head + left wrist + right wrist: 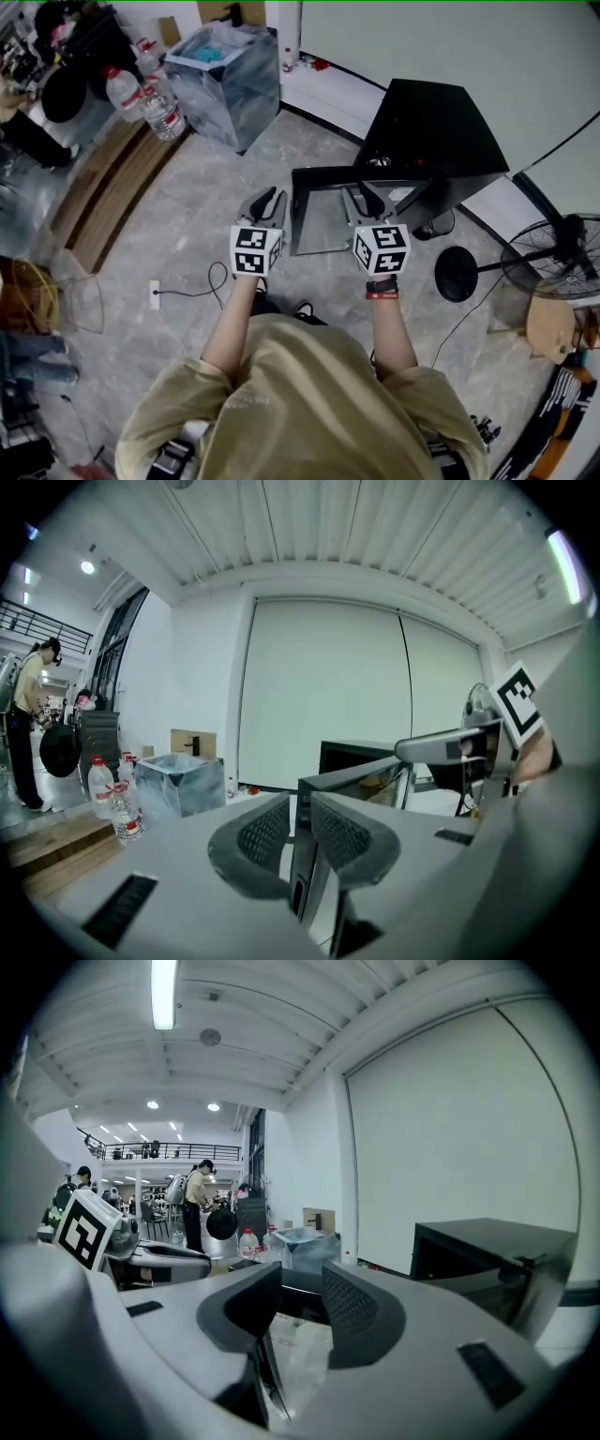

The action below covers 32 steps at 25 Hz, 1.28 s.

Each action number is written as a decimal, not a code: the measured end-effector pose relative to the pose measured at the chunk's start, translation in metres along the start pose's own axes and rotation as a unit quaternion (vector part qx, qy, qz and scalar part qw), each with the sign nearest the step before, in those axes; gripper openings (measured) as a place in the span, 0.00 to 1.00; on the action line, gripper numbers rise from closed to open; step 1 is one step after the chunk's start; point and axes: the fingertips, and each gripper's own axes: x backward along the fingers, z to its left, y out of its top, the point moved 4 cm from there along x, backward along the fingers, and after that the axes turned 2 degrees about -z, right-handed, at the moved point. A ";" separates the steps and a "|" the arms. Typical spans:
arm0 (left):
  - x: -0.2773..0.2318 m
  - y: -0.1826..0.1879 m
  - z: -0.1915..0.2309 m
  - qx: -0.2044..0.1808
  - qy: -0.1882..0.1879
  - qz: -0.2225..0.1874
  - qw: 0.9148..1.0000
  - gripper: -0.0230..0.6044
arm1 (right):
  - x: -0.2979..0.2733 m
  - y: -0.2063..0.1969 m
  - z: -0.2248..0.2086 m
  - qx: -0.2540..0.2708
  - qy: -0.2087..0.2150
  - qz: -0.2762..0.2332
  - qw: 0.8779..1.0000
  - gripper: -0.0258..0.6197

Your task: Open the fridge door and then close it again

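A small black fridge (431,122) is seen from above, standing on a grey stone floor (187,234) close to the far wall, toward the right side. Its door (319,176) is swung wide open, with the free edge reaching out to the left.

Two grippers are held out in front of a person. The left gripper (269,197) is held just beside the door's free edge. The right gripper (364,199) is held over the door's top edge, near the fridge's open front.

Since the door already stands open, the opening half of the task is judged done and the closing half is taken to be in hand. The next move would call for the free edge to be caught or pushed and swung back to the right until it meets the cabinet.

In the left gripper view the jaws are set only narrowly apart. The door's edge is seen in line with the gap, but it appears to lie beyond the pads (337,832) and no pressing on it can be made out.

In the right gripper view the jaws are about half open. Only the door's pale inner face is seen through the gap, and nothing is held.
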 end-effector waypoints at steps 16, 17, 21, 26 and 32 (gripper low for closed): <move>0.017 0.025 -0.007 -0.007 0.020 -0.046 0.999 0.08 | 0.011 -0.001 0.011 -0.028 -0.025 -0.036 0.999 0.09; 0.017 0.025 -0.008 -0.007 0.018 -0.047 0.999 0.07 | 0.010 -0.001 0.011 -0.028 -0.023 -0.036 0.999 0.08; 0.017 0.026 -0.010 -0.010 0.014 -0.049 0.999 0.07 | 0.008 -0.002 0.012 -0.025 -0.018 -0.033 0.999 0.08; 0.019 0.022 -0.008 0.003 0.007 -0.046 0.999 0.07 | 0.005 -0.003 0.014 -0.024 -0.012 -0.029 0.999 0.08; 0.016 0.014 -0.010 -0.001 -0.001 -0.035 0.999 0.07 | 0.000 -0.001 0.017 0.003 0.009 -0.014 1.000 0.09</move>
